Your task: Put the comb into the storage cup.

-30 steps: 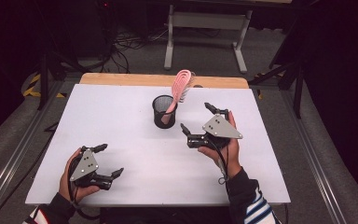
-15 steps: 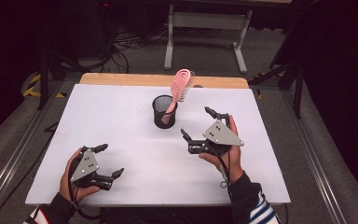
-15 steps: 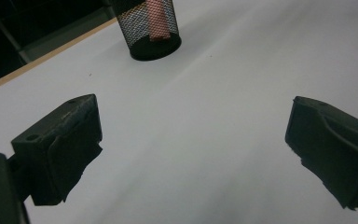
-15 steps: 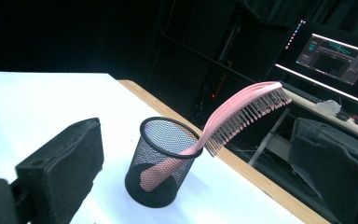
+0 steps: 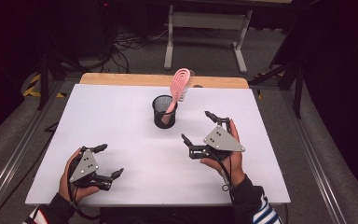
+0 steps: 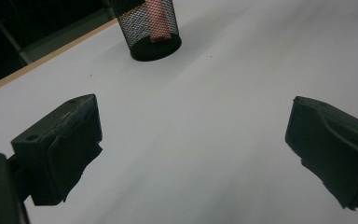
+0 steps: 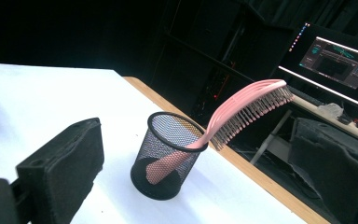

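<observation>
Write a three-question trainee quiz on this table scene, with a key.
1. True or false: the pink hairbrush stands handle-down in the black mesh cup.
2. Which gripper is nearer the cup: A left gripper, B right gripper?
3. Fill in: both grippers' jaws are ____.

Key: 1 true; 2 B; 3 open, holding nothing.
</observation>
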A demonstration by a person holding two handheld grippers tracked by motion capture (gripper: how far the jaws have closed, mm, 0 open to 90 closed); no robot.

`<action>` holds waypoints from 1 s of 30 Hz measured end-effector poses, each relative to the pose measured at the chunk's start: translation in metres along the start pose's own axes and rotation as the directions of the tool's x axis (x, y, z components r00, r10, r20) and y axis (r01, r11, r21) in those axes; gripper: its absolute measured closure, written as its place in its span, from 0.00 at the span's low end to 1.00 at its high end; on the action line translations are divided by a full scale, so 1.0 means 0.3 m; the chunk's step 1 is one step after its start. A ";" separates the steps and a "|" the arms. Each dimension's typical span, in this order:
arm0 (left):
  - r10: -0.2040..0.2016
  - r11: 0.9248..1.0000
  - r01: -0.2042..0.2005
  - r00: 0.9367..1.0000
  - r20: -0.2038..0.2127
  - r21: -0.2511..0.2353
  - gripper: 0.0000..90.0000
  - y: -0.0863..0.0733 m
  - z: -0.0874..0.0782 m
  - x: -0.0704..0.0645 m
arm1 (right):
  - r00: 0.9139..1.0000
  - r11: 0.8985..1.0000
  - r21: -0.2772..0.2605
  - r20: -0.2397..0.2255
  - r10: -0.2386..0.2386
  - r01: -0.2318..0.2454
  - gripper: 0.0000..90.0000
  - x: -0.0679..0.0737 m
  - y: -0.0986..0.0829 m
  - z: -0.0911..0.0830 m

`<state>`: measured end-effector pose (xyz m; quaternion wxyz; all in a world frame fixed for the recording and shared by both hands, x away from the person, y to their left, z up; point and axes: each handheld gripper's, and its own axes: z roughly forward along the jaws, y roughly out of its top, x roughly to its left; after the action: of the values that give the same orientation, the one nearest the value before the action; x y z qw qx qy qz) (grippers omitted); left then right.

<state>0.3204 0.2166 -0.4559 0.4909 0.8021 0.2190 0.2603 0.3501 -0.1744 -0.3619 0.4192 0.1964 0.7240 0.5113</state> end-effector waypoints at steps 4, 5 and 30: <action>0.001 1.000 -0.001 1.000 -0.001 0.000 0.05 0.000 0.000 -0.001 | 1.000 1.000 0.002 -0.001 -0.005 0.005 0.05 0.003 -0.004 -0.006; 0.001 1.000 -0.001 1.000 0.000 -0.001 0.05 0.000 0.000 -0.001 | 1.000 1.000 0.004 -0.001 -0.010 0.010 0.05 0.004 -0.005 -0.009; 0.011 1.000 -0.011 1.000 -0.003 -0.003 0.05 0.001 -0.004 -0.004 | 0.999 0.999 0.029 0.000 -0.041 0.041 0.05 0.019 -0.066 -0.070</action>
<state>0.3190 0.2165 -0.4553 0.4902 0.8022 0.2150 0.2644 0.3326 -0.1904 -0.3795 0.4271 0.1878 0.7349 0.4922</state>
